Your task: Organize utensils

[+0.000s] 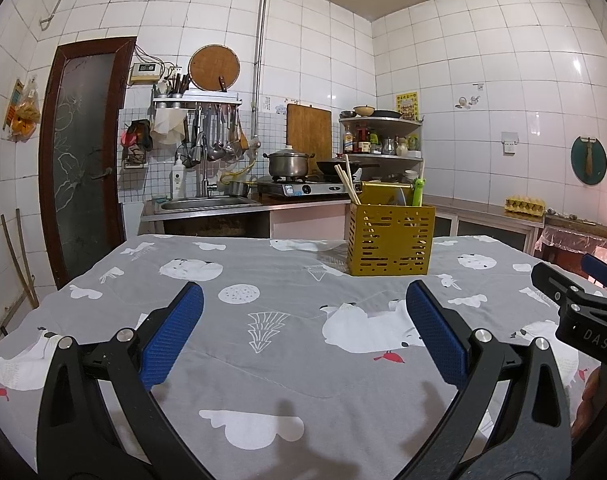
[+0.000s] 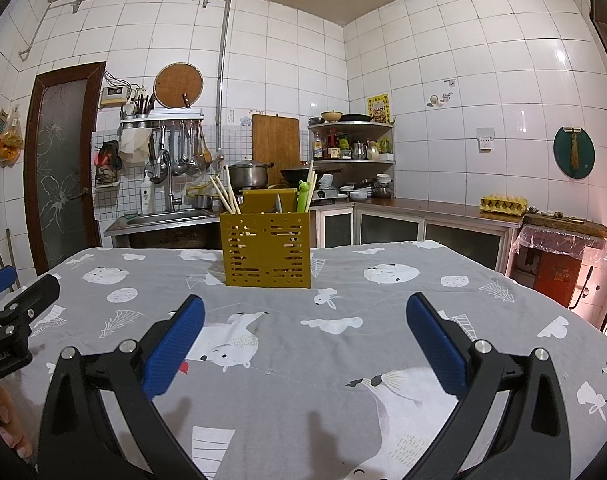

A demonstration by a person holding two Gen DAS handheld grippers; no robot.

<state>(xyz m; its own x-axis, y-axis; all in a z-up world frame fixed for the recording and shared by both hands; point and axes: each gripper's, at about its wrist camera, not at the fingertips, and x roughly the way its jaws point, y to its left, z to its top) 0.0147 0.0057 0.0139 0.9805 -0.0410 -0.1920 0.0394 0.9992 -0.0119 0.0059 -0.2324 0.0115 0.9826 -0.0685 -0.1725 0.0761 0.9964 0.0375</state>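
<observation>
Kitchen table (image 1: 263, 280); one yellow caddy (image 2: 266, 252); two grippers (image 1: 303, 328) (image 2: 305, 336) agape.

Right gripper (image 2: 305, 316): jaws wide apart, empty.
Utensil holder (image 2: 266, 252): yellow, upright, ahead of jaws.
Chopsticks (image 2: 225, 196): inside holder.

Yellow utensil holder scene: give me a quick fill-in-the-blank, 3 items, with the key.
1. The yellow utensil holder stands on a table covered with a ____ animal-print cloth.
2. The wooden chopsticks lean out of the holder's ____ side, as both cameras see it.
3. Both the left gripper and the right gripper have their jaws ____, holding nothing.

Missing words: grey; left; open
</observation>
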